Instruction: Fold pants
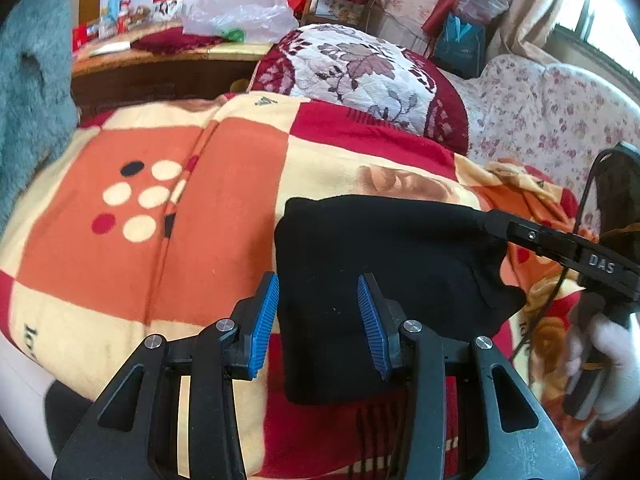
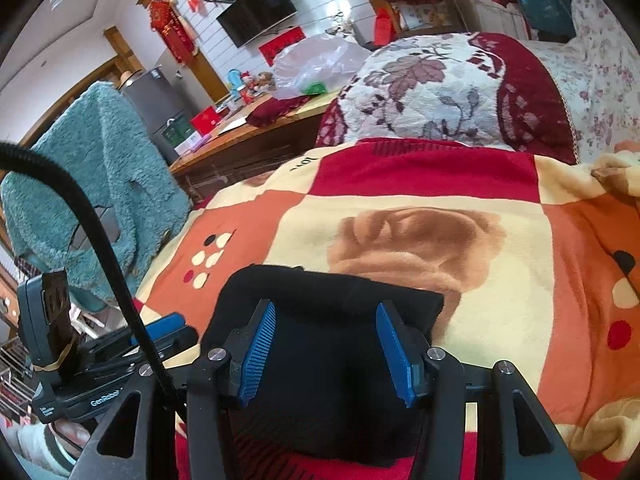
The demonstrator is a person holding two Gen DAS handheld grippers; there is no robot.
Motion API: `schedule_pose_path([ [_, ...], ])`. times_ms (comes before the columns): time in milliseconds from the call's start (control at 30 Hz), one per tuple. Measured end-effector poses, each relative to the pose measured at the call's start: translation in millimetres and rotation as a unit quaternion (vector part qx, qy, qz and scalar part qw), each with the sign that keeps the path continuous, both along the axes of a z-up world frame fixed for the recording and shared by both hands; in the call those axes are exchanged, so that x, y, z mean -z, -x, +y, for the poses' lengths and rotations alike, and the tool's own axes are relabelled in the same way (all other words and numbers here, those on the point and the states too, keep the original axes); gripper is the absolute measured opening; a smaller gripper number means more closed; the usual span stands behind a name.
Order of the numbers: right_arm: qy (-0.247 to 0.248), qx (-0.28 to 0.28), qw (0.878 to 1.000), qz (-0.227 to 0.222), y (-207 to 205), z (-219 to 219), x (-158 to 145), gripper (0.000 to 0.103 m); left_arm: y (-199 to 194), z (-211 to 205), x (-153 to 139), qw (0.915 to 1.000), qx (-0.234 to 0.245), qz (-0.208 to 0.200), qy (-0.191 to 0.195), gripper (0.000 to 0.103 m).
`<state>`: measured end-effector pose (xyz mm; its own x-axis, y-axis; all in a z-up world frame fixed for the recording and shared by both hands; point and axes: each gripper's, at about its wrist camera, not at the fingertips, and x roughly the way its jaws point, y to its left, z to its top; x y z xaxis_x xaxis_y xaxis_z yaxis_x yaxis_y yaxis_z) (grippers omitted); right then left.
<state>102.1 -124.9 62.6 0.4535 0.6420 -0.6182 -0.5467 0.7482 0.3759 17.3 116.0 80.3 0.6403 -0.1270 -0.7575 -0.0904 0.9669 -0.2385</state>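
while the black pants [image 1: 384,264] lie folded into a compact block on the checked orange, red and cream blanket [image 1: 168,240], low and right of centre in the left wrist view, the left gripper [image 1: 318,320] hangs over their left edge with its blue pads spread, pinching nothing. in the right wrist view the right gripper [image 2: 326,350] sits low in the frame above the same dark bundle, jaws parted and empty. a teal fleece garment [image 2: 100,184] hangs at the left.
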Motion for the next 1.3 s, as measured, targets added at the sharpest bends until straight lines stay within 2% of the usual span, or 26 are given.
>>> schedule_pose_path([
  [233,-0.003,0.019,1.0,0.014,-18,-2,12,0.051,-3,5,9,0.9993,0.002,0.016,0.035,0.043],
  [467,-0.002,0.034,0.998,0.049,-27,-8,36,0.051,-4,3,14,0.9992,0.002,0.019,0.034,0.047],
  [633,-0.002,0.042,0.998,0.056,-21,-19,37,0.052,-4,2,15,0.9993,0.002,0.019,0.033,0.047],
  [700,0.001,0.048,0.997,0.063,-17,-24,36,0.057,-5,2,14,0.9993,0.003,0.016,0.032,0.047],
  [833,-0.018,0.054,0.997,0.058,-6,-37,31,0.058,-5,5,12,0.999,0.003,0.012,0.043,0.047],
  [900,-0.018,0.049,0.997,0.059,-3,-37,28,0.059,-4,5,10,0.9984,0.008,0.01,0.055,0.05],
  [933,-0.014,0.046,0.997,0.064,-2,-36,29,0.059,-4,5,8,0.9981,0.011,0.008,0.06,0.054],
  [1000,-0.005,0.045,0.996,0.073,1,-35,30,0.061,-2,4,5,0.9974,0.019,0.001,0.069,0.055],
  [1200,-0.019,0.05,0.993,0.106,17,-43,47,0.061,-23,-9,-2,0.9974,0.065,-0.005,0.03,0.056],
  [1300,-0.033,0.049,0.991,0.123,19,-45,55,0.061,-40,-9,2,0.9974,0.071,0.005,0.01,0.056],
])
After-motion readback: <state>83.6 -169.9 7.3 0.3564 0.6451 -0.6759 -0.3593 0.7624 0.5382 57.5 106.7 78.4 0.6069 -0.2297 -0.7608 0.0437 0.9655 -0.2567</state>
